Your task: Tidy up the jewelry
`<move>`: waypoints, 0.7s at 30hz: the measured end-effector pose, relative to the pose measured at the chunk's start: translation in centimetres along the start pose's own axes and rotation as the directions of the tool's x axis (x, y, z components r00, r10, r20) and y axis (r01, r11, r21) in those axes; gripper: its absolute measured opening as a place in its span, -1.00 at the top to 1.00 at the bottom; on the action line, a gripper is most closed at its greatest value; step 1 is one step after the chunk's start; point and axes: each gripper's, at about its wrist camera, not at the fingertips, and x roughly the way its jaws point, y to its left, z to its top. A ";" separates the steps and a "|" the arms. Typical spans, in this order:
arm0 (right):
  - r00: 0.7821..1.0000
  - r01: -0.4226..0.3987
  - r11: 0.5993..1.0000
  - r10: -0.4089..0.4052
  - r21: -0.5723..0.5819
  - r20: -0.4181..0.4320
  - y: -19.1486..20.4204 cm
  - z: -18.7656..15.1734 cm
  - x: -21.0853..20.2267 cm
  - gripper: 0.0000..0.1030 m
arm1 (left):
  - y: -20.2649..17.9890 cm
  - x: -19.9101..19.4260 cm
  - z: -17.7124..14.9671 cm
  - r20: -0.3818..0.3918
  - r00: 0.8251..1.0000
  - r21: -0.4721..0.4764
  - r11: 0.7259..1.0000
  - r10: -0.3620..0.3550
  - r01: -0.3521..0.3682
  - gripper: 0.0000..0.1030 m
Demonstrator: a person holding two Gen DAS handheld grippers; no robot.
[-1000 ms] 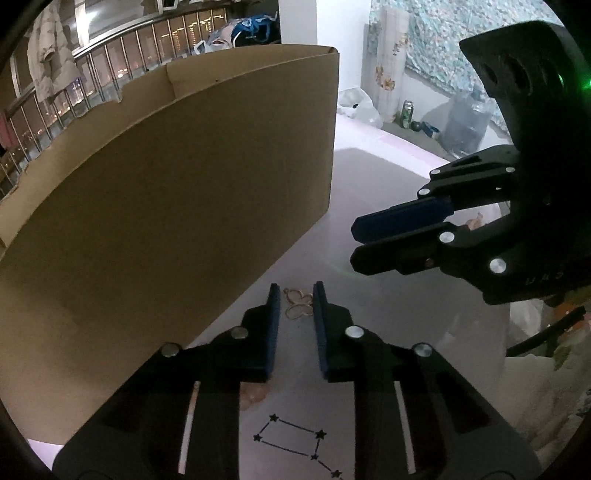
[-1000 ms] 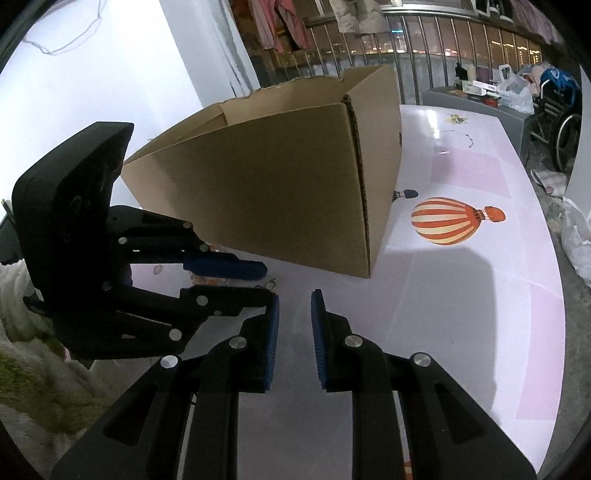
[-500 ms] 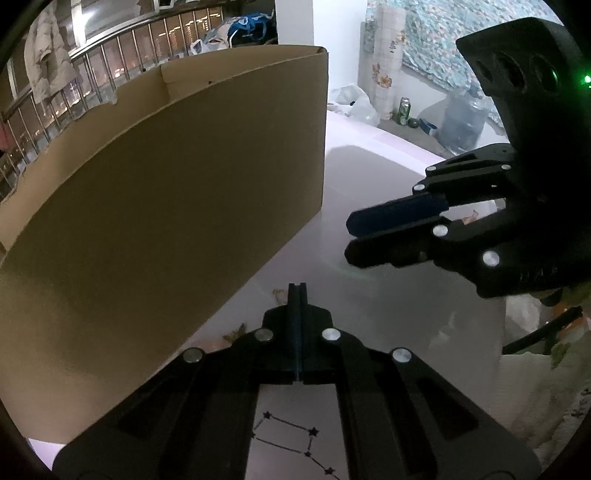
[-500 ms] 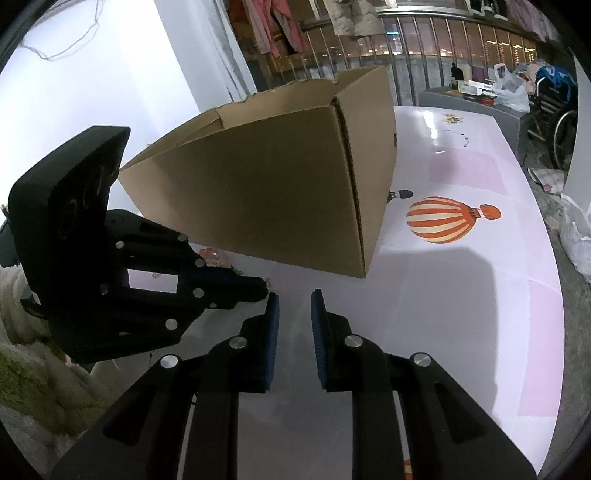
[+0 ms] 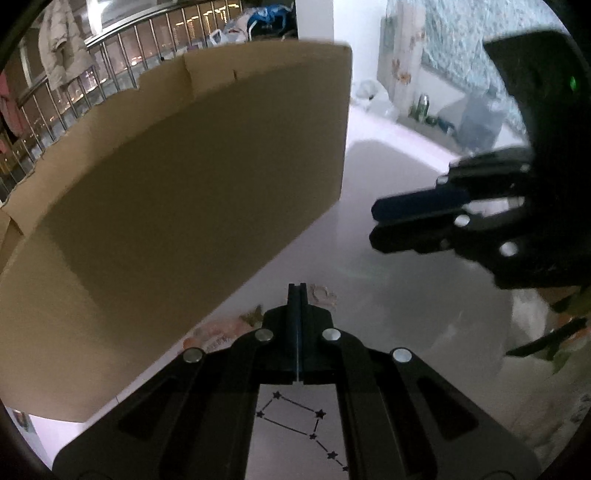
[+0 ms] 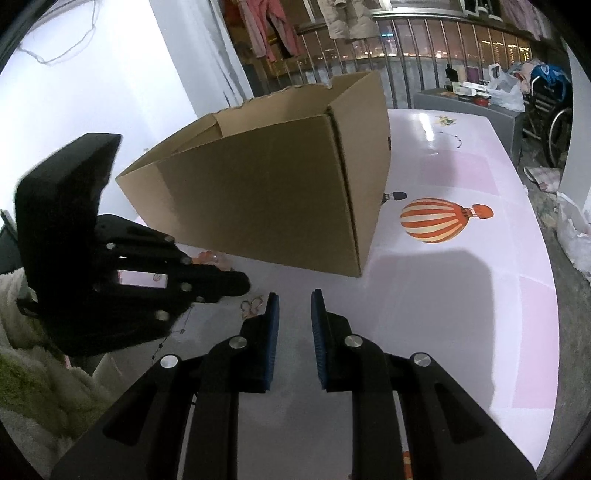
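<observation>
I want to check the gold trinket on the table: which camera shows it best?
The right wrist view: the gold trinket lies fully exposed beside the shut left tongs. The left wrist view shows only part of it, beside the tips.

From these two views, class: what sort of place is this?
Probably a lived-in home, on or beside an enclosed balcony. Clothes hang above a barred railing with city lights behind, and a cardboard box stands on a table decorated with a hot-air balloon picture.

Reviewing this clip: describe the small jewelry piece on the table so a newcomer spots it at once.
Start at the cardboard box on the pink table. In front of its near wall lies a thin looped gold piece, just beyond the shut left gripper. Its neighbours are flat printed pictures.
</observation>
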 end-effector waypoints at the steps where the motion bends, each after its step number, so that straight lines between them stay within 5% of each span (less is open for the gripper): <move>1: 1.000 0.007 1.000 -0.007 -0.006 -0.004 0.2 0.0 0.1 0.65 | -0.3 -0.1 -0.1 0.001 1.000 0.004 1.000 -0.003 0.003 1.00; 13: 0.992 0.082 0.976 -0.099 -0.201 -0.076 3.9 -0.1 2.6 0.65 | -1.4 -0.6 -0.3 0.007 1.000 -0.029 0.999 -0.026 0.027 1.00; 21: 0.994 0.034 0.981 -0.054 -0.191 -0.097 3.4 0.8 3.0 0.65 | -2.1 -1.1 -1.3 0.029 0.998 -0.036 0.998 -0.057 0.058 0.98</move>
